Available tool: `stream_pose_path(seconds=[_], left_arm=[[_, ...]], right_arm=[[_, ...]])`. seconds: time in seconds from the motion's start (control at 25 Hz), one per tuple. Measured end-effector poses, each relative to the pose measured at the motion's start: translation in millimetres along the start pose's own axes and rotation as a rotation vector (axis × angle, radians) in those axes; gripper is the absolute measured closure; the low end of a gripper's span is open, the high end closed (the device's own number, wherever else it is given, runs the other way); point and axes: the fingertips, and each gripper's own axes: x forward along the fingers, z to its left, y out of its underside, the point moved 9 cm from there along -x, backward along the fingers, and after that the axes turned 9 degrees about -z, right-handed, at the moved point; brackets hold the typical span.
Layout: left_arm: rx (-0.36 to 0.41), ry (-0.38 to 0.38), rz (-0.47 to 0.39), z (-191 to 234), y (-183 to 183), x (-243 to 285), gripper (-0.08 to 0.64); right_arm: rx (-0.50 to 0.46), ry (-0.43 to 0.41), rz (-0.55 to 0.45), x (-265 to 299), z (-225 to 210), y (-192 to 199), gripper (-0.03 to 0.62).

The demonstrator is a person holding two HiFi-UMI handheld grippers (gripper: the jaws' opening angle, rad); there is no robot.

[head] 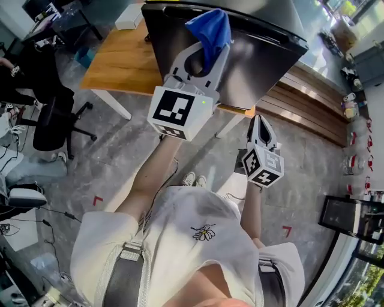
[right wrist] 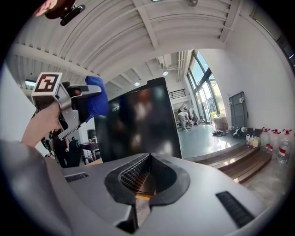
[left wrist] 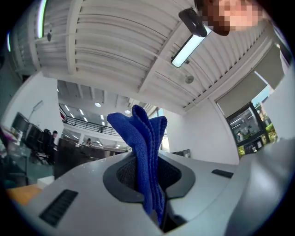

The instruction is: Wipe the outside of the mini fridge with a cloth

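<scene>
The black mini fridge (head: 252, 42) stands on a wooden table (head: 117, 60) at the top of the head view. My left gripper (head: 209, 51) is raised in front of the fridge's near face and is shut on a blue cloth (head: 211, 29). In the left gripper view the folded cloth (left wrist: 145, 147) sticks up out of the closed left gripper (left wrist: 150, 184) against the ceiling. My right gripper (head: 259, 123) hangs lower at the right, below the table edge, shut with nothing in it. The right gripper view shows its closed jaws (right wrist: 146, 177), the fridge (right wrist: 138, 124) ahead and the cloth (right wrist: 96, 102) at left.
A white box (head: 129, 17) lies on the table's far end. A black office chair (head: 51, 123) stands at the left. Wooden steps (head: 306, 102) run along the right of the fridge, with spray bottles (right wrist: 272, 138) beyond them. A dark monitor (head: 351, 219) sits at lower right.
</scene>
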Motion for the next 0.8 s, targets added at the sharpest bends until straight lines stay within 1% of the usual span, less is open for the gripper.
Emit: stream_pose_path(seconds=[0.08, 0.16, 0.24, 0.36, 0.48, 0.56, 0.68, 0.8], left_arm=[[0.044, -0.099, -0.009, 33, -9, -20, 0.505], [0.097, -0.173, 0.029, 64, -8, -38, 0.505], [0.141, -0.23, 0.058, 91, -2, -52, 0.505], [0.196, -0.291, 0.086, 125, 14, -63, 0.505], [0.19, -0.341, 0.116, 150, 28, -69, 0.505], [0.194, -0.362, 0.141, 160, 38, -69, 0.505], [0.201, -0.369, 0.156, 167, 47, -65, 0.505], [0.211, -0.359, 0.161, 170, 49, -60, 0.505]], right_arm=[[-0.008, -0.014, 0.005, 3, 5, 0, 0.578], [-0.015, -0.026, 0.007, 5, 8, -1, 0.578], [-0.021, -0.034, 0.01, 6, 10, -1, 0.578], [-0.03, -0.033, 0.01, 7, 11, -5, 0.578], [-0.038, -0.032, 0.004, 5, 11, -8, 0.578], [-0.046, -0.028, 0.002, 4, 9, -9, 0.578], [-0.052, -0.015, 0.004, 3, 4, -8, 0.578], [-0.054, -0.005, 0.007, 1, 1, -8, 0.578]])
